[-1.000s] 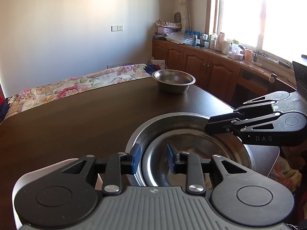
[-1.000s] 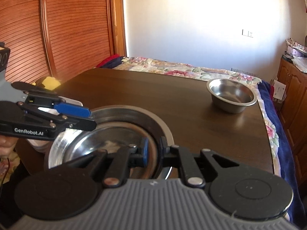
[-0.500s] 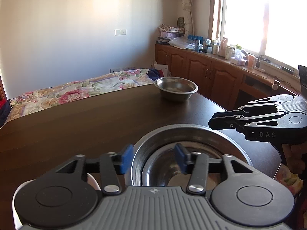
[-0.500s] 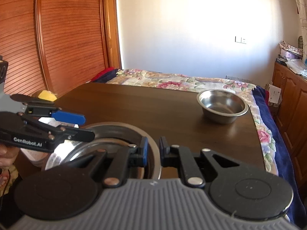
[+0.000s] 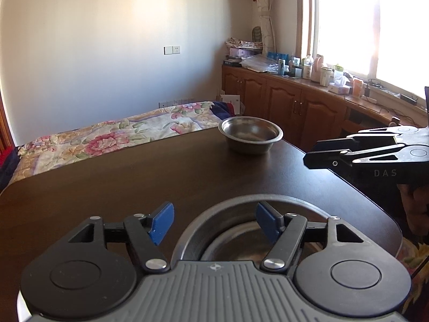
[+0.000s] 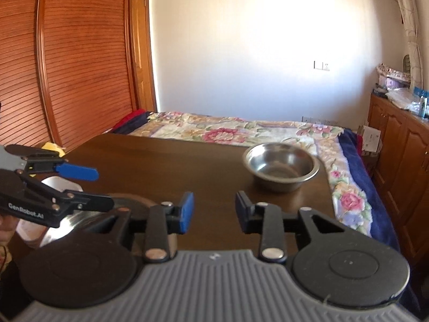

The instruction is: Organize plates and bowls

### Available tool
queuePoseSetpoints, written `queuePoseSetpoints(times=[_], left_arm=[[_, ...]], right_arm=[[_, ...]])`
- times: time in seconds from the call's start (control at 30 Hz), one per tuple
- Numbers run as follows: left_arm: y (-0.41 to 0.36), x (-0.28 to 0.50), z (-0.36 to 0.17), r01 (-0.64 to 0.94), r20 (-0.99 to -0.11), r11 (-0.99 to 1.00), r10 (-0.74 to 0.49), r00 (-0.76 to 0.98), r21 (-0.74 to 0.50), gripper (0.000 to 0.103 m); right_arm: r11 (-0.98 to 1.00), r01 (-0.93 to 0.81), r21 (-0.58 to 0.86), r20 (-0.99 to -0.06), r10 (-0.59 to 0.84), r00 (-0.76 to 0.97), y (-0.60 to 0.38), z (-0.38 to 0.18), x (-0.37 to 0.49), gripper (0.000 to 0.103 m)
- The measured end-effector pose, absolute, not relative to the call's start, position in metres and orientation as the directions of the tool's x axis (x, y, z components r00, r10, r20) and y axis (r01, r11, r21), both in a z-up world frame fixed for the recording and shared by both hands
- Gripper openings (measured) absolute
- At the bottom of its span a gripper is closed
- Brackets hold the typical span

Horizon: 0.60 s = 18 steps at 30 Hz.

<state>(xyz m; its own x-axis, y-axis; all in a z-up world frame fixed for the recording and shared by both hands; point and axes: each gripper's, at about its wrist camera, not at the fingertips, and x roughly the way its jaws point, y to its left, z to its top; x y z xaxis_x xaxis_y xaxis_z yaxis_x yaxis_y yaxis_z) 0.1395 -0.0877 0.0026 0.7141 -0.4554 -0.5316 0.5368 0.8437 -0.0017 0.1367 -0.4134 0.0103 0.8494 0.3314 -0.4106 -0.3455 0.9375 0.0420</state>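
Two nested steel bowls (image 5: 270, 201) sit at the near edge of the dark wooden table (image 5: 134, 174); in the right wrist view this stack (image 6: 69, 221) shows at lower left. A single steel bowl (image 5: 250, 134) (image 6: 281, 166) stands upright near the far right corner. My left gripper (image 5: 214, 222) is open above the stack's near rim, touching nothing; it (image 6: 99, 190) appears at the left of the right wrist view. My right gripper (image 6: 214, 212) is open over bare table with nothing between its fingers; it (image 5: 313, 153) hovers at the right of the left wrist view.
A white dish (image 6: 61, 185) lies by the stack on the left. A bed with a floral cover (image 6: 241, 131) runs behind the table. Wooden cabinets (image 5: 295, 107) with clutter line the right wall, and a slatted wooden door (image 6: 67, 67) is at left.
Both grippers have opened wide and drawn back and up from the nested bowls. The right one, earlier closed at the stack's rim, has let go. The stack stays on the table.
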Motion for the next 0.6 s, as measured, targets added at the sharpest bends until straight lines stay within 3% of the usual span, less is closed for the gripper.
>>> queuePoseSetpoints(times=[0.23,0.6], left_arm=[[-0.105,0.160,0.015,0.518,-0.522,0.856,-0.436,0.733,0.013,0.076],[-0.145,0.202,0.030,0.515,-0.524,0.856,-0.422,0.740,0.037,0.076]], right_arm=[[0.944,-0.329,0.034,-0.379,0.317,0.870,-0.437,0.015,0.160,0.051],[0.951,-0.306,0.049,-0.377,0.302,0.876,-0.467,0.008,0.204,0.052]])
